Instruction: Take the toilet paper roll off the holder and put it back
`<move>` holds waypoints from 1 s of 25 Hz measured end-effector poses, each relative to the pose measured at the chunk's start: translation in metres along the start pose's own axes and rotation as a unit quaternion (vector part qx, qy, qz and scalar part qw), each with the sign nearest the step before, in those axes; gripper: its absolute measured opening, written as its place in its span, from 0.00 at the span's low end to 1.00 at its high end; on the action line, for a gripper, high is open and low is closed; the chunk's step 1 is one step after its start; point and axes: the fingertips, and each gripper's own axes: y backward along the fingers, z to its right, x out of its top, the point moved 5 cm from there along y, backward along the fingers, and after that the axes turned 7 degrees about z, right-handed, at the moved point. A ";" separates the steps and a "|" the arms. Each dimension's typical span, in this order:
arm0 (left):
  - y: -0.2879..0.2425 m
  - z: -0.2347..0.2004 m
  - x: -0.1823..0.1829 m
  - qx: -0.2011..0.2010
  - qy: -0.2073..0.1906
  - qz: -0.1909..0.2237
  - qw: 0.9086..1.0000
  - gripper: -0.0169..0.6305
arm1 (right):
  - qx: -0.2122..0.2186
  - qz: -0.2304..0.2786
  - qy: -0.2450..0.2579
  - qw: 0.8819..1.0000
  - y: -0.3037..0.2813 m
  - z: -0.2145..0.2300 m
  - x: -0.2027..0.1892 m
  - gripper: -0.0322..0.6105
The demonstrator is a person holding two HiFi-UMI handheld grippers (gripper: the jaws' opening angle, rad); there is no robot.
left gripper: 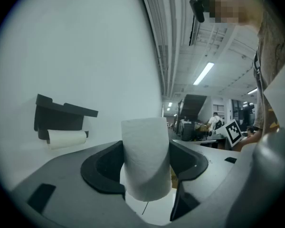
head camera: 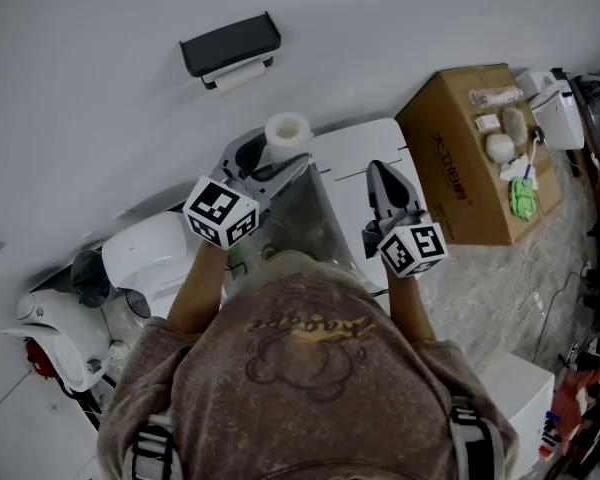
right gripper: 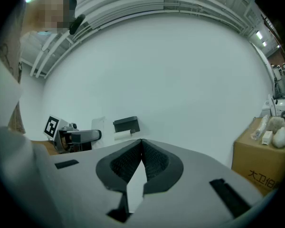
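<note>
Clearly the left gripper (head camera: 275, 158) is clamped on the toilet paper roll (left gripper: 146, 158), its long axis upright, well apart from the black wall holder (left gripper: 61, 117) and to its right. The right gripper (right gripper: 141, 142), jaws together and empty, sits farther from the holder.

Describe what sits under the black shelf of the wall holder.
A white paper roll hangs sideways directly under the black wall holder, close against the wall. Whatever bar carries it is covered by the paper.
</note>
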 end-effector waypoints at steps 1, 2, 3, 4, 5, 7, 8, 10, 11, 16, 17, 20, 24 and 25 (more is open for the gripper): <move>0.001 0.001 -0.002 0.001 -0.002 -0.001 1.000 0.49 | 0.000 0.000 -0.001 1.000 0.000 -0.001 0.000 0.05; 0.002 0.002 -0.004 0.002 -0.004 -0.001 1.000 0.49 | -0.001 -0.001 -0.003 1.000 0.000 -0.001 -0.001 0.05; 0.003 0.003 -0.005 0.002 -0.006 0.000 1.000 0.49 | -0.002 -0.001 -0.004 1.000 0.000 -0.001 -0.001 0.05; 0.003 0.003 -0.006 0.003 -0.006 0.001 1.000 0.49 | -0.002 -0.002 -0.004 1.000 -0.001 -0.002 -0.002 0.05; 0.004 0.003 -0.006 0.004 -0.006 0.003 1.000 0.49 | -0.002 -0.002 -0.005 1.000 -0.001 -0.002 -0.003 0.05; 0.005 0.003 -0.006 0.007 -0.003 0.007 1.000 0.49 | -0.001 -0.002 -0.006 1.000 0.000 -0.001 -0.003 0.05; 0.006 0.002 -0.006 0.008 -0.001 0.008 1.000 0.49 | 0.000 -0.003 -0.005 1.000 0.000 -0.001 -0.003 0.05; 0.007 0.002 -0.006 0.011 0.001 0.008 1.000 0.49 | 0.001 -0.003 -0.003 1.000 0.000 -0.001 -0.003 0.05; 0.008 0.003 -0.007 0.012 0.003 0.008 1.000 0.49 | 0.000 -0.003 -0.003 1.000 0.001 -0.001 -0.004 0.05; 0.008 0.001 -0.009 0.017 0.011 0.007 1.000 0.49 | 0.001 -0.004 -0.004 1.000 -0.001 0.001 -0.004 0.05; 0.009 0.001 -0.009 0.018 0.011 0.007 1.000 0.49 | 0.001 -0.004 -0.004 1.000 -0.001 0.001 -0.004 0.05; 0.010 0.001 -0.009 0.018 0.010 0.006 1.000 0.49 | 0.002 -0.004 -0.005 1.000 -0.001 0.000 -0.005 0.05; 0.009 0.002 -0.007 0.016 0.009 0.007 1.000 0.49 | 0.004 -0.006 -0.005 1.000 -0.002 -0.001 -0.005 0.05; 0.009 0.002 -0.006 0.015 0.009 0.007 1.000 0.49 | 0.003 -0.006 -0.005 1.000 -0.002 -0.001 -0.004 0.05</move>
